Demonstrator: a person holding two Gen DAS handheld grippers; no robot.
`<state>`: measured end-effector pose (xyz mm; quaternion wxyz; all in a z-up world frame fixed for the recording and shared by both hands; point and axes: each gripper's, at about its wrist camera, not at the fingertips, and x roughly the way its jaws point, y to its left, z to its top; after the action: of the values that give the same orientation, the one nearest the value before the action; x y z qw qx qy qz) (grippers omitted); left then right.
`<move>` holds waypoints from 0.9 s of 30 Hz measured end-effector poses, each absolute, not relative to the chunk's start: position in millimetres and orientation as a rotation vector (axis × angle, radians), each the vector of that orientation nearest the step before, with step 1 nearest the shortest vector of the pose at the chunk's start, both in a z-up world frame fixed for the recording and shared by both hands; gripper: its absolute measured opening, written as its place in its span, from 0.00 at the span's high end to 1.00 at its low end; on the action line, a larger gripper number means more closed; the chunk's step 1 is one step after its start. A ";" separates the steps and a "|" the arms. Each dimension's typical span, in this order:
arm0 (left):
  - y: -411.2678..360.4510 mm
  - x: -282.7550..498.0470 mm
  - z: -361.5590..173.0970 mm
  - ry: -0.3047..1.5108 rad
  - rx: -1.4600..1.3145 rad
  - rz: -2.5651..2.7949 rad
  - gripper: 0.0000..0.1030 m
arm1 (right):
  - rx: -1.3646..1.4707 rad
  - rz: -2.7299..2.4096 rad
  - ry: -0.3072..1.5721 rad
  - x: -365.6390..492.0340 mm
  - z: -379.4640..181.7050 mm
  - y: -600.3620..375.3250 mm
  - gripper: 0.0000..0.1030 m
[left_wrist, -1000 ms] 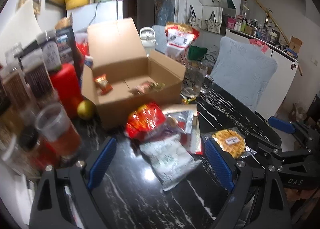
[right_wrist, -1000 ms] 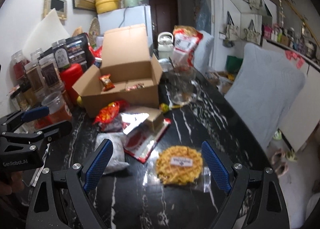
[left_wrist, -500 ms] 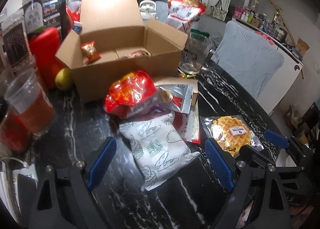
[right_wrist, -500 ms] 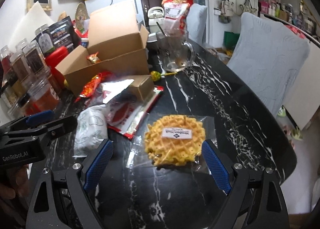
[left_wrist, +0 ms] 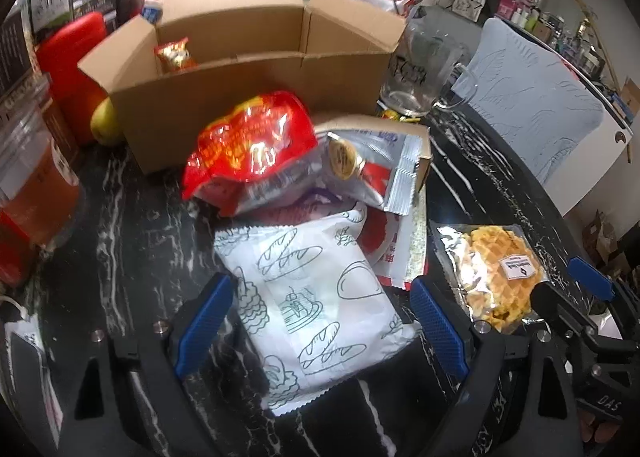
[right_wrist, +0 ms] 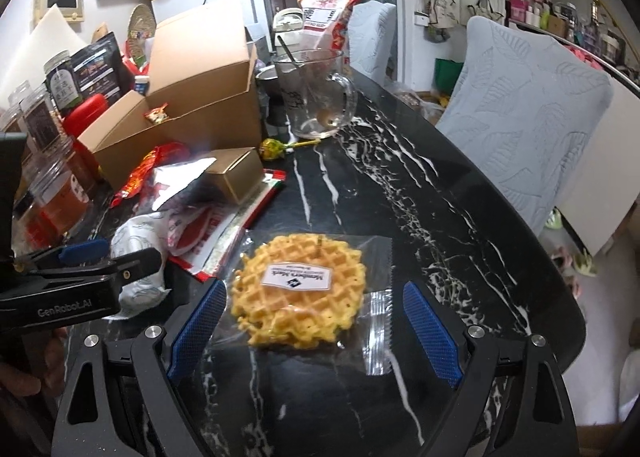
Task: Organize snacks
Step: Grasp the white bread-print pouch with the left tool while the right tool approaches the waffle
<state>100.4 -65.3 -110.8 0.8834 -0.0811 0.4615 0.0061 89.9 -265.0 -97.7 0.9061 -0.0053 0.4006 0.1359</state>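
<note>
My left gripper (left_wrist: 320, 285) is open and low over the black marble table (left_wrist: 132, 217). A white packet printed with bread drawings (left_wrist: 316, 297) lies between its blue pads, which do not press on it. Behind the packet are a red snack bag (left_wrist: 252, 149) and a silver packet (left_wrist: 368, 169), piled in front of an open cardboard box (left_wrist: 240, 69) that holds a small red snack (left_wrist: 174, 55). My right gripper (right_wrist: 314, 289) is open too, with a wrapped round waffle (right_wrist: 300, 289) lying between its fingers. Each gripper shows in the other's view: the left gripper (right_wrist: 108, 255), the right gripper (left_wrist: 568, 293).
A glass mug (right_wrist: 316, 93) with a spoon stands behind the pile, with a lollipop (right_wrist: 276, 147) and a small gold box (right_wrist: 236, 173) near it. Jars, a red container (left_wrist: 72, 69) and a cup of red drink (left_wrist: 32, 185) crowd the left edge. Grey chairs (right_wrist: 528, 113) line the right side.
Both grippers have sunk toward the table and come closer to the snacks. The white packet now lies between the left fingers and the waffle between the right ones. The jaws kept their width.
</note>
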 end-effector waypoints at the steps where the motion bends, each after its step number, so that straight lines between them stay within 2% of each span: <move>1: -63.8 101.9 -113.6 0.970 -0.180 0.016 0.12 | -0.004 0.282 0.829 91.3 -98.5 -266.2 0.11; 4: -59.6 106.1 -121.2 0.996 -0.208 0.017 0.12 | 0.025 0.284 0.847 96.7 -101.9 -270.5 0.10; 7: -55.6 107.6 -126.4 1.009 -0.232 0.024 0.12 | 0.037 0.279 0.872 101.9 -105.2 -270.4 0.00; 14: -57.8 106.9 -130.6 0.990 -0.208 0.025 0.12 | 0.065 0.298 0.924 111.9 -111.8 -266.5 0.00; 15: -59.0 105.6 -129.4 0.984 -0.209 0.023 0.14 | 0.069 0.302 0.934 113.5 -112.8 -265.3 0.00; 16: -59.3 103.6 -128.8 0.970 -0.210 0.009 0.25 | 0.071 0.305 0.941 115.3 -113.5 -263.7 0.00; 18: -60.2 101.7 -124.9 0.965 -0.199 0.002 0.27 | 0.071 0.303 0.951 118.0 -115.3 -261.5 0.00; 19: -60.7 100.7 -124.9 0.960 -0.197 -0.009 0.32 | 0.070 0.297 0.952 118.9 -115.8 -261.0 0.00; 27: -58.2 89.1 -118.7 0.969 -0.198 -0.081 0.35 | 0.070 0.281 0.974 126.1 -118.5 -257.6 0.00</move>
<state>89.1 -58.2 -118.7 0.8796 -0.0948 0.4647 -0.0386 126.1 -257.6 -118.5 0.8736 0.0336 0.4664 0.1345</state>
